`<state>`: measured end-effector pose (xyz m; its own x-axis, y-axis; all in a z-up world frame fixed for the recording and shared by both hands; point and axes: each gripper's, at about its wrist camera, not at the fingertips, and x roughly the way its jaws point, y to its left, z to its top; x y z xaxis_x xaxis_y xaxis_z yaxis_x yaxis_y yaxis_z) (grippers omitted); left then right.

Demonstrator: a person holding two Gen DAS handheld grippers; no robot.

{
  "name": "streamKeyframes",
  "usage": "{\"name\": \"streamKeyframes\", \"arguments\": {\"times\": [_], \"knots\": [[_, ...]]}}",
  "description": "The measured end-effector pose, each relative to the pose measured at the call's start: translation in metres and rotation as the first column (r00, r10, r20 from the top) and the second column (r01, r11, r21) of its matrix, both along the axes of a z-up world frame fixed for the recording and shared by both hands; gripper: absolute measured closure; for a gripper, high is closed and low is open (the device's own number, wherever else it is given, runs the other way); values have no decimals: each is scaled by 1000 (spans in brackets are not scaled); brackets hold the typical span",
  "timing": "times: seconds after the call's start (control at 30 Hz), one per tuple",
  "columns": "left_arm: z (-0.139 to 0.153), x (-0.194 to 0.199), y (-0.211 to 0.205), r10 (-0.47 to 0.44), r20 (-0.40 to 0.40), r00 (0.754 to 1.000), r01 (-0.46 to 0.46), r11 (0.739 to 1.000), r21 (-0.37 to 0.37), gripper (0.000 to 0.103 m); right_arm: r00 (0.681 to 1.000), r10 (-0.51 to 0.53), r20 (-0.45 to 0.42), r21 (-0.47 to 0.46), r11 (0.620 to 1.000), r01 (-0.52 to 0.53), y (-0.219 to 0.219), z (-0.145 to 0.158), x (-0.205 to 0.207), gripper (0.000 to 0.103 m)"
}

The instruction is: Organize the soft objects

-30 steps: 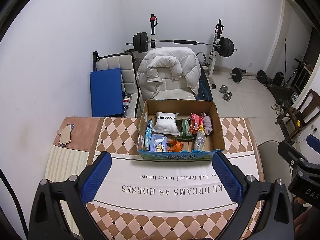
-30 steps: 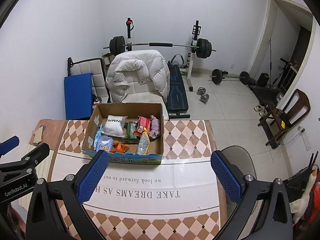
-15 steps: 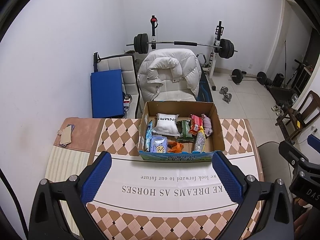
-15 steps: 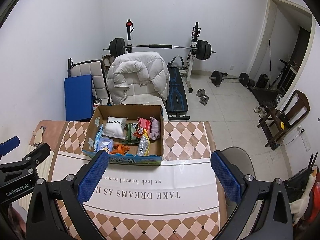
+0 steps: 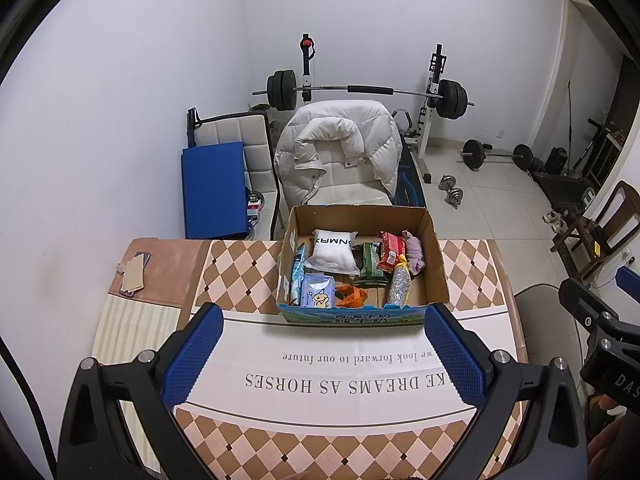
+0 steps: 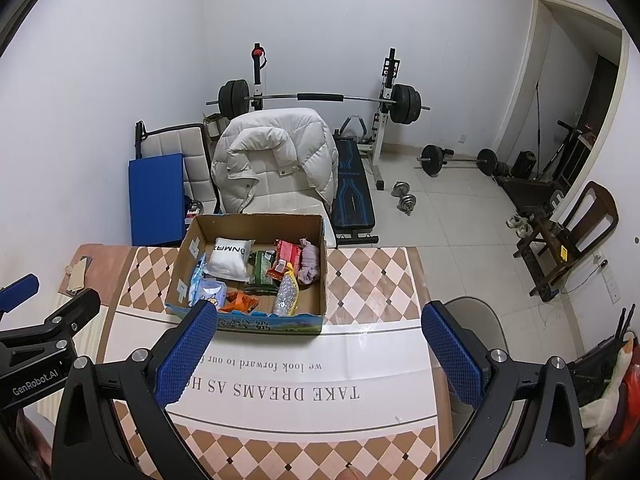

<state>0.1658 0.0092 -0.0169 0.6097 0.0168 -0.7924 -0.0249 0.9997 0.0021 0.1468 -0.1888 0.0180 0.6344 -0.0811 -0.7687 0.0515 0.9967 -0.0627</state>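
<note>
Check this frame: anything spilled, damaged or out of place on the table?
Nothing spilled or damaged. The soft items sit jumbled inside the cardboard box, none on the tablecloth. Both the left gripper and right gripper are open and empty.

Cardboard box [image 5: 434, 264]: plain brown corrugated walls, matt, with a glossy printed blue-green front panel. Inside: white pillow pack [image 5: 334, 251], soft matt cloth or film, can't tell which; red snack bag [image 5: 391, 250] and orange wrapper [image 5: 351, 295], shiny plastic film; glitter pouch [image 5: 399, 288], sparkly rough-looking; pink cloth bundle [image 5: 415, 254], soft knit. Tablecloth [image 5: 320, 432] is smooth, slightly sheeny, printed diamonds and lettering. Left gripper [image 5: 320, 350] and right gripper [image 6: 318, 348]: black matt plastic bodies, bright metal screws, blue pads [image 5: 190, 358] with fine knurled rubbery texture. White jacket [image 5: 340, 152]: quilted puffy fabric, matt. Barbell [image 5: 360, 90]: chrome bar, black matt plates. Floor tiles [image 5: 492, 196] glossy.
</note>
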Motion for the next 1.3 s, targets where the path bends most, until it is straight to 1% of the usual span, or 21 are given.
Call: {"name": "streamKeyframes", "arguments": {"times": [0.1, 0.27, 1.3], "knots": [[0, 0, 0, 2, 2, 1000, -2, 1000, 3, 0, 1000, 0, 1, -1, 1000, 0, 0, 0, 0, 0], [-1, 0, 0, 1, 0, 1000, -1, 1000, 3, 0, 1000, -1, 6, -2, 1000, 1, -1, 9, 3, 0], [-2, -3, 0, -2, 0, 1000, 2, 1000, 3, 0, 1000, -12, 13, 0, 1000, 12, -1, 13, 2, 0]]}}
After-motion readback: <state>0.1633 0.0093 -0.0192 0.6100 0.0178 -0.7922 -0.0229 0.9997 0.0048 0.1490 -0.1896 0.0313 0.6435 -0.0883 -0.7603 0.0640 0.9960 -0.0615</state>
